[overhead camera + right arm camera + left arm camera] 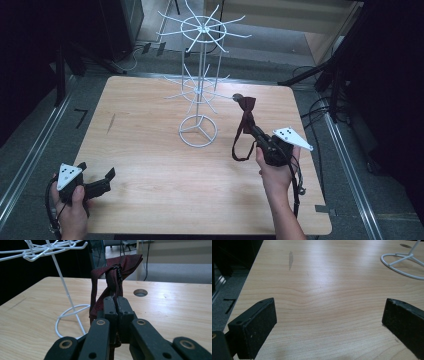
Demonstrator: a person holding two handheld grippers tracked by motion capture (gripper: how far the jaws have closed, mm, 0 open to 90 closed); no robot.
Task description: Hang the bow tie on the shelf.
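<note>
The right gripper (260,136), jaws clamped on a dark red bow tie (246,111) held above the table (150,165) beside the white wire rack (200,85), carries something light and floppy (its strap dangles, best pinched near the knot), while the left gripper (97,181) rests wide open.
</note>
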